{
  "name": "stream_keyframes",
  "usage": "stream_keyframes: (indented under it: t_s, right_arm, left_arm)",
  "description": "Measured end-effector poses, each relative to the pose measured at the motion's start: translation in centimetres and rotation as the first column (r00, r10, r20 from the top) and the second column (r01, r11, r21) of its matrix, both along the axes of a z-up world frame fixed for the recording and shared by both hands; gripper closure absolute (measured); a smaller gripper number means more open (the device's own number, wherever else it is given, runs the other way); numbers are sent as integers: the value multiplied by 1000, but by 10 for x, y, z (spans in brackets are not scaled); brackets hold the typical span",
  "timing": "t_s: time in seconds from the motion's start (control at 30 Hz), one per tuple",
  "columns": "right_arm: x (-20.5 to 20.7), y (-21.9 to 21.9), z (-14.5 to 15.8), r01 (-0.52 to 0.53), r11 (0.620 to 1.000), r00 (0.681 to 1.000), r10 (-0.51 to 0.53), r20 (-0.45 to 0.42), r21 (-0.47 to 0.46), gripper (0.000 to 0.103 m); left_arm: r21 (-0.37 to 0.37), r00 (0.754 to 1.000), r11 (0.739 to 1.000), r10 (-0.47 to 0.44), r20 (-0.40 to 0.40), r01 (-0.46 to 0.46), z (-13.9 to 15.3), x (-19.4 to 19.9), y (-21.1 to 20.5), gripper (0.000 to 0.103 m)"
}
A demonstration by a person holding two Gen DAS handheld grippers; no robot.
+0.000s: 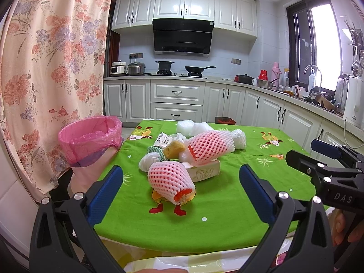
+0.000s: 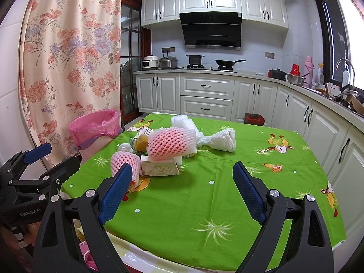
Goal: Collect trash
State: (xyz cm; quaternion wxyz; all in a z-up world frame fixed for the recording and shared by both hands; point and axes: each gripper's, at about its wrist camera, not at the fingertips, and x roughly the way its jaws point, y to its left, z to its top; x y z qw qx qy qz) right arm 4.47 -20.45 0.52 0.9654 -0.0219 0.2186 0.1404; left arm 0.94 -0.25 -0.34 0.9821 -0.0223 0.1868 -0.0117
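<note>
Straight ahead of the left gripper (image 1: 180, 195) lies the nearest foam net (image 1: 171, 183), long axis slanting right. Both grippers gape empty; the right gripper (image 2: 182, 195) sits farther off.

- Tablecloth (image 1: 227, 204): bright green, cartoon figures, white dots.
- Two foam nets (image 1: 170, 182), (image 1: 204, 147): pink-white mesh over orange.
- Bin liner (image 1: 91, 136), at nine o'clock of the pile: pink.
- Curtain (image 1: 56, 45): cream, coral and lilac flowers.
- Gripper pads (image 2: 116, 195): blue; frames black.
</note>
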Motion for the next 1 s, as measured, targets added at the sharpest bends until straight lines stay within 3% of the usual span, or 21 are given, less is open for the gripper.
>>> stream_keyframes:
  t_s: [1.0]
  right_arm:
    - [1, -4, -1, 18, 1000, 1000, -18, 3, 9, 19]
  left_arm:
    - [3, 1000, 1000, 10, -20, -10, -5, 0, 1, 4]
